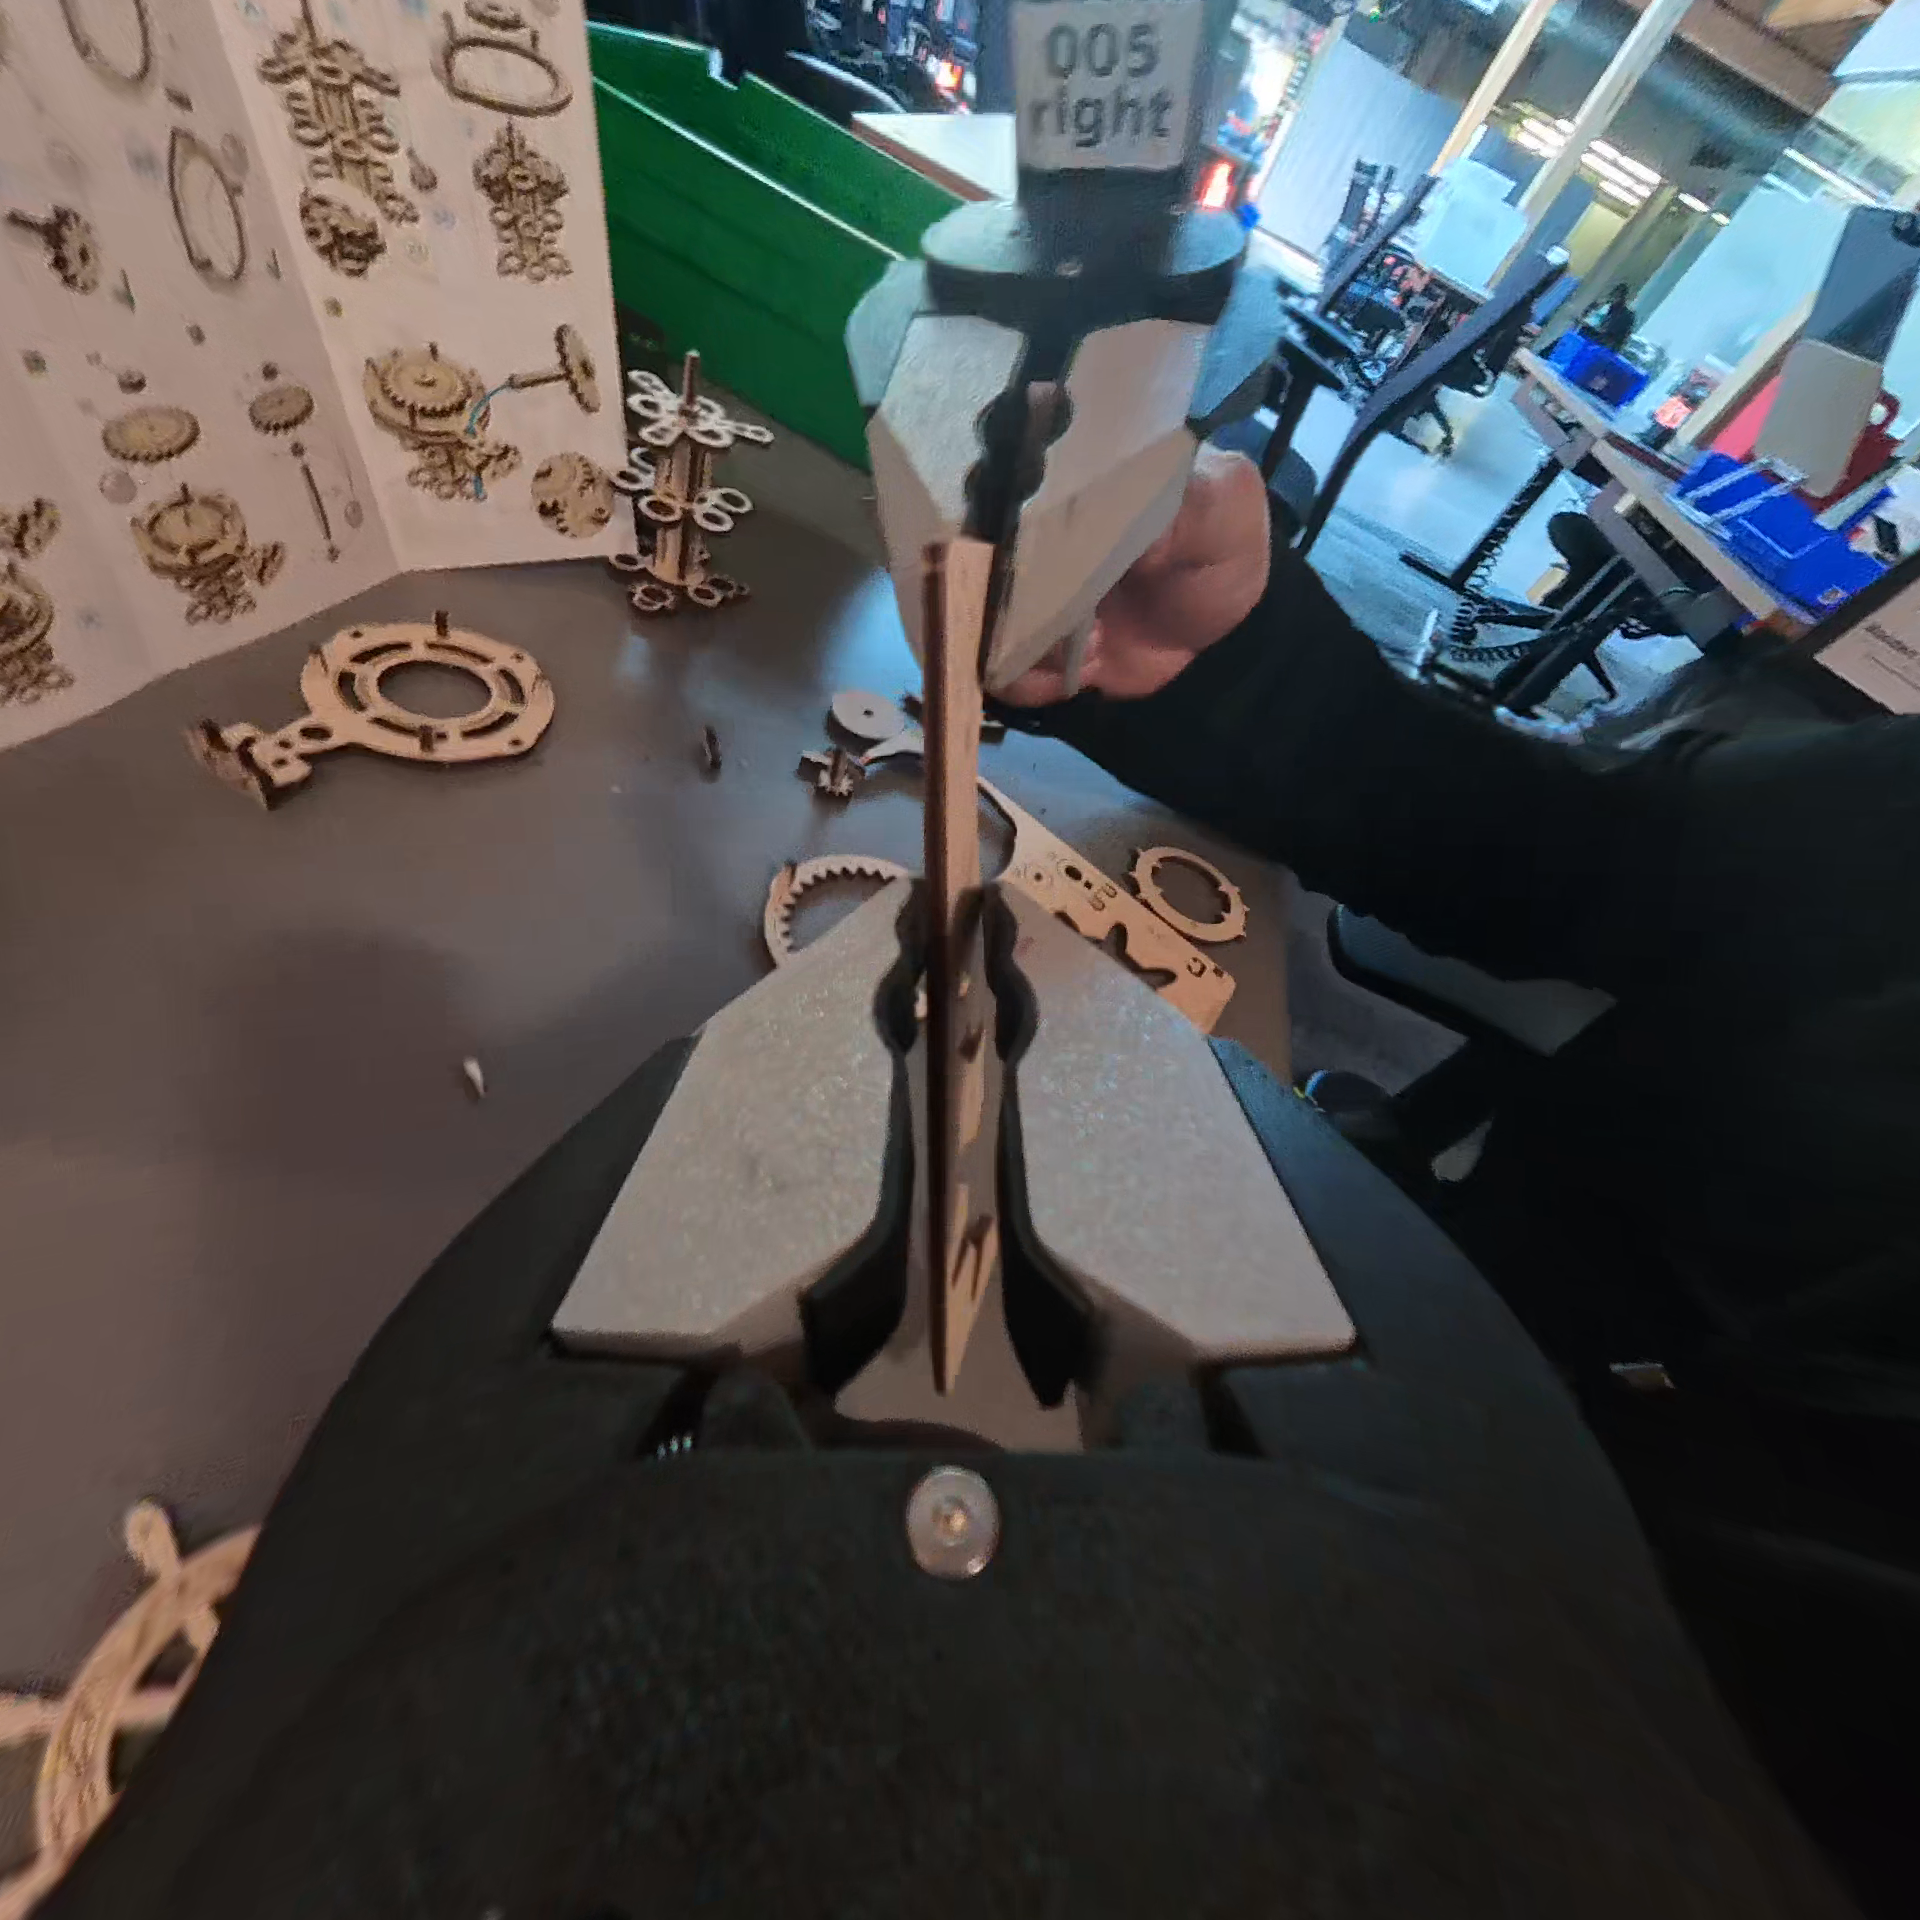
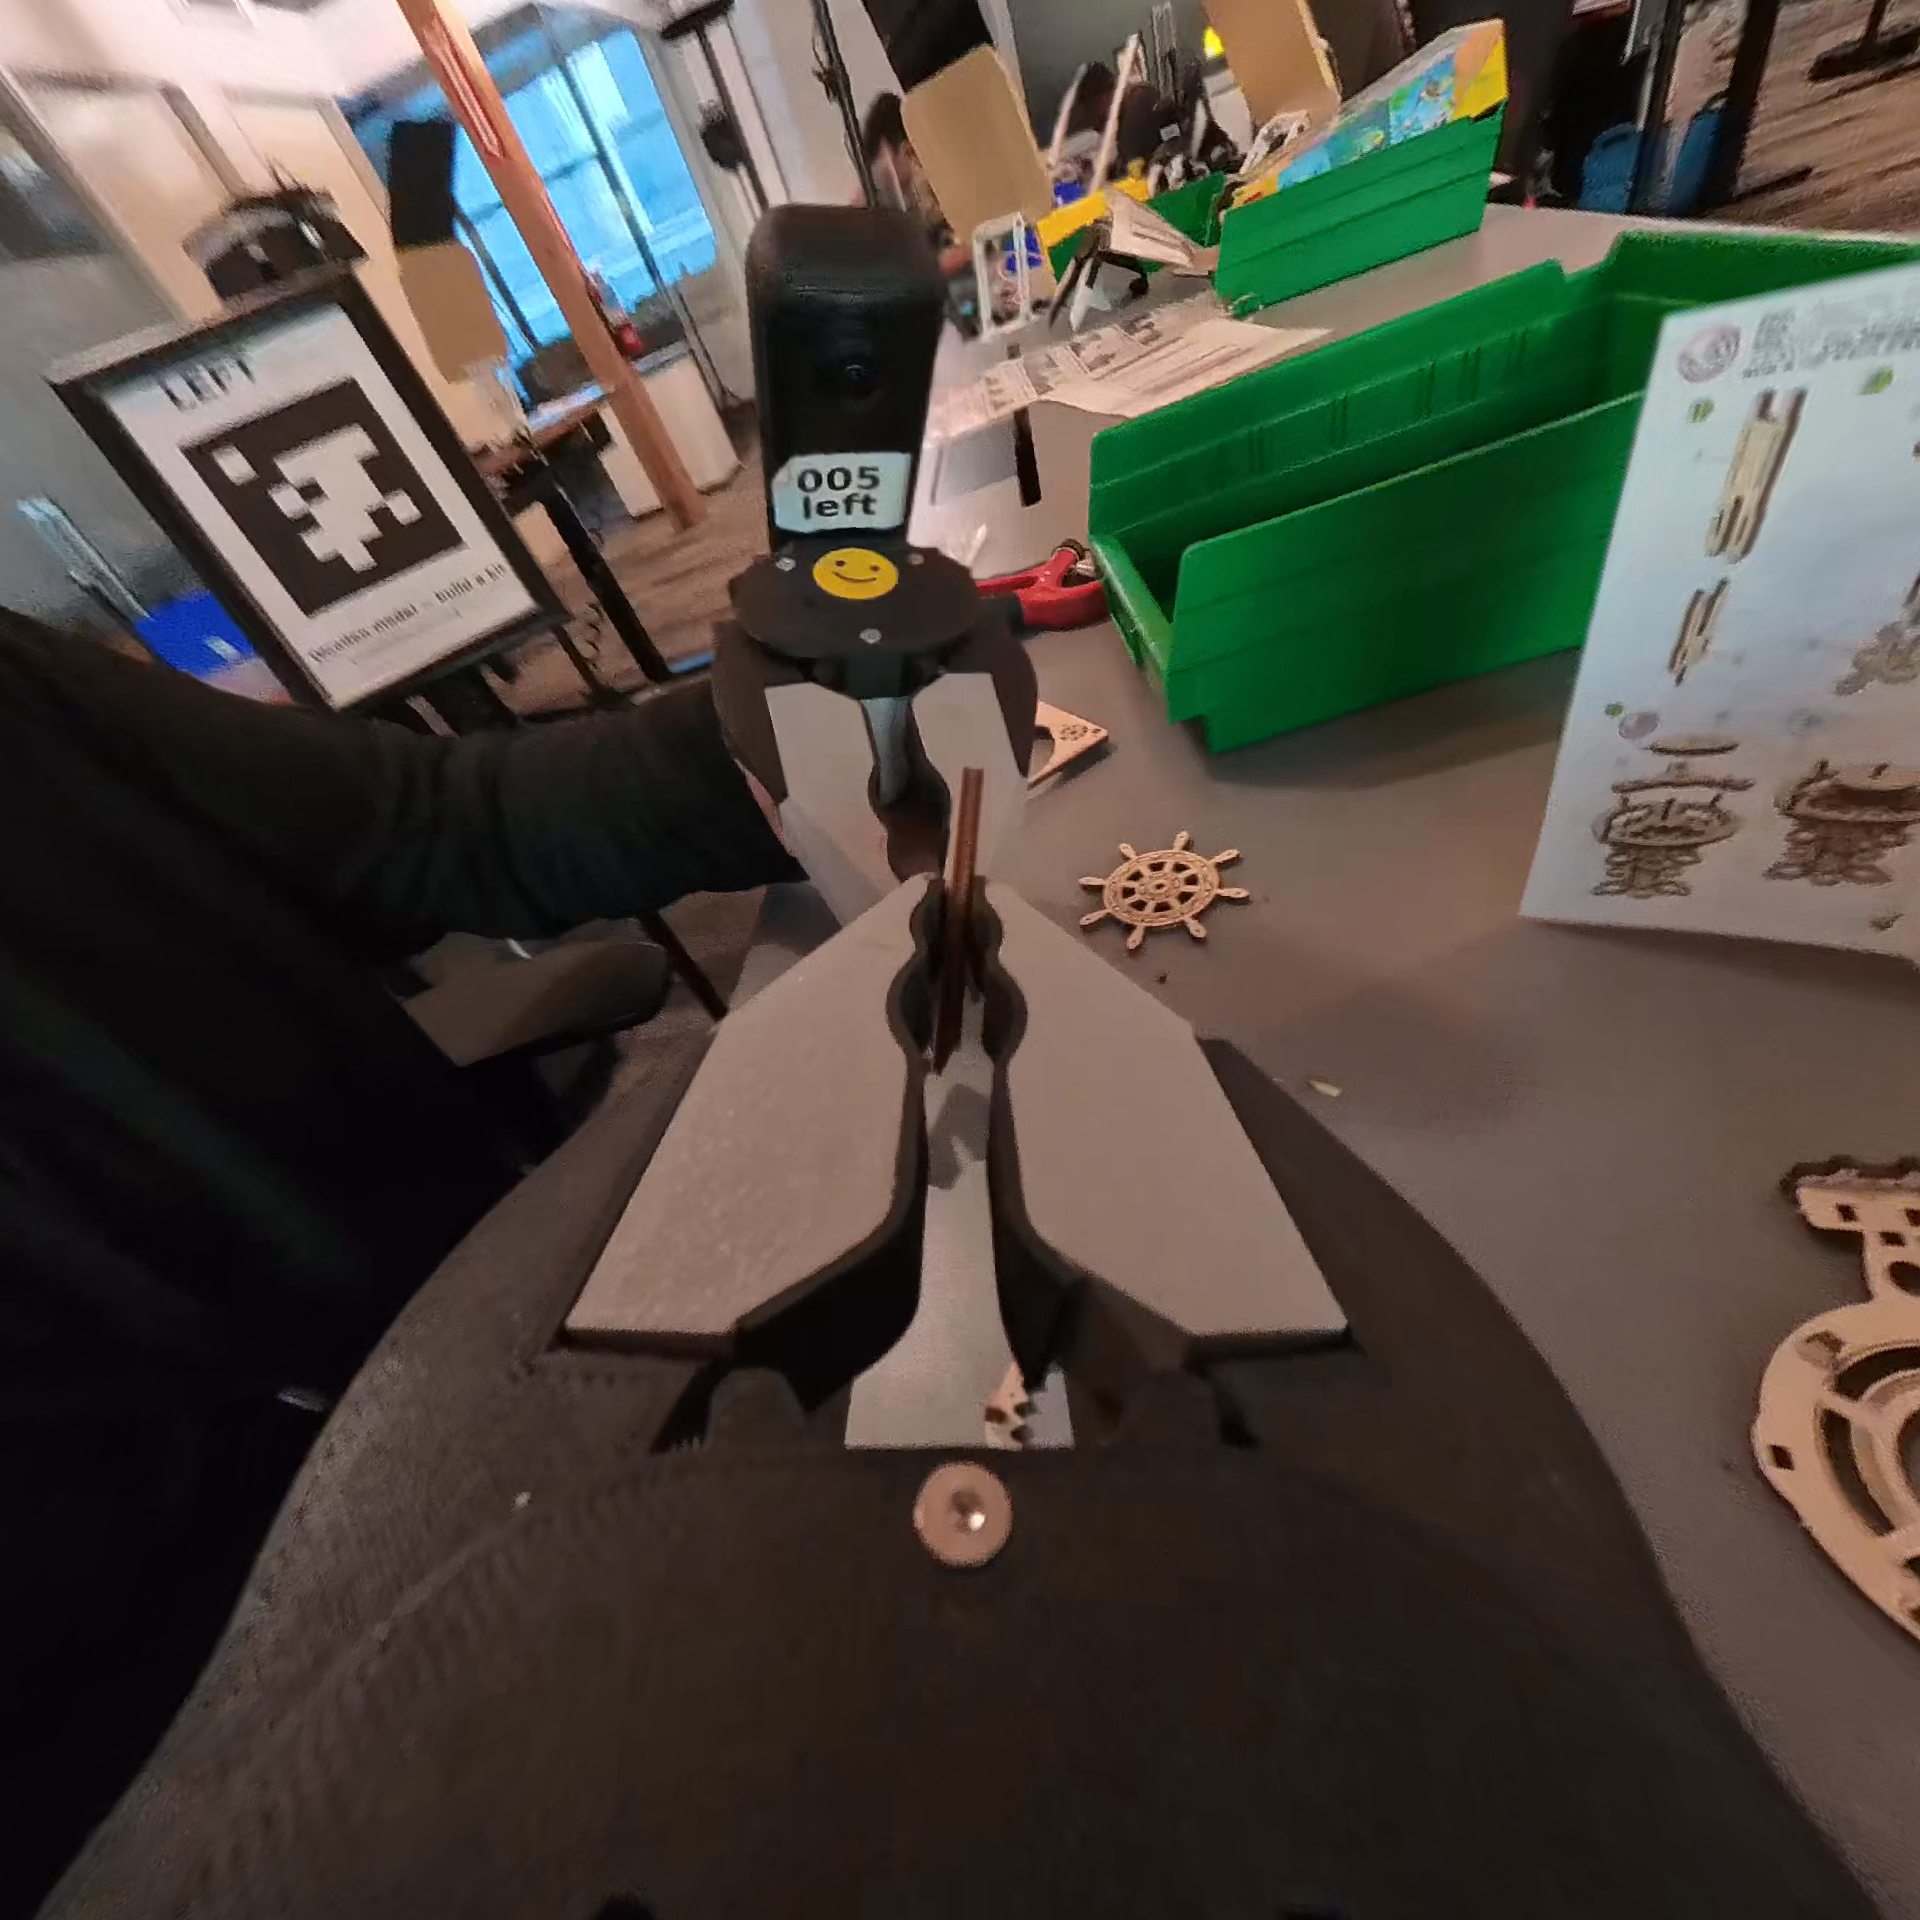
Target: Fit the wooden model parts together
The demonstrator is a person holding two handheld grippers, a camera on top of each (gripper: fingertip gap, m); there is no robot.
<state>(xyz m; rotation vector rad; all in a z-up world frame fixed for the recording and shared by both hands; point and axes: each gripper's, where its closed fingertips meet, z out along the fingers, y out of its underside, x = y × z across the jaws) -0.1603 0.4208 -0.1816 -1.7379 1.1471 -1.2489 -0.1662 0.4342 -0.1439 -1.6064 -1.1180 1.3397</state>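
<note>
My left gripper (image 1: 951, 920) is shut on a thin wooden plate (image 1: 951, 790) with cut-outs. The plate stands edge-on and reaches up to my right gripper (image 1: 992, 582), which faces it from above. In the right wrist view, my right gripper (image 2: 956, 909) is shut on a thin wooden piece (image 2: 961, 831), also edge-on. That piece reaches the fingertips of the left gripper (image 2: 920, 831) opposite. I cannot tell whether both hold one plate or two pieces pressed together. Both are held above the grey table (image 1: 312, 987).
On the table lie a ring-shaped wooden base (image 1: 416, 707), a stacked wooden tower (image 1: 681, 488), a toothed ring (image 1: 821, 904), a small ring (image 1: 1190, 894) and a ship's wheel (image 2: 1162, 888). An instruction sheet (image 1: 291, 312) and green bins (image 2: 1382, 540) stand behind. A dark sleeve (image 1: 1455, 831) is at the right. Less than 4 cm separates the two grippers' tips.
</note>
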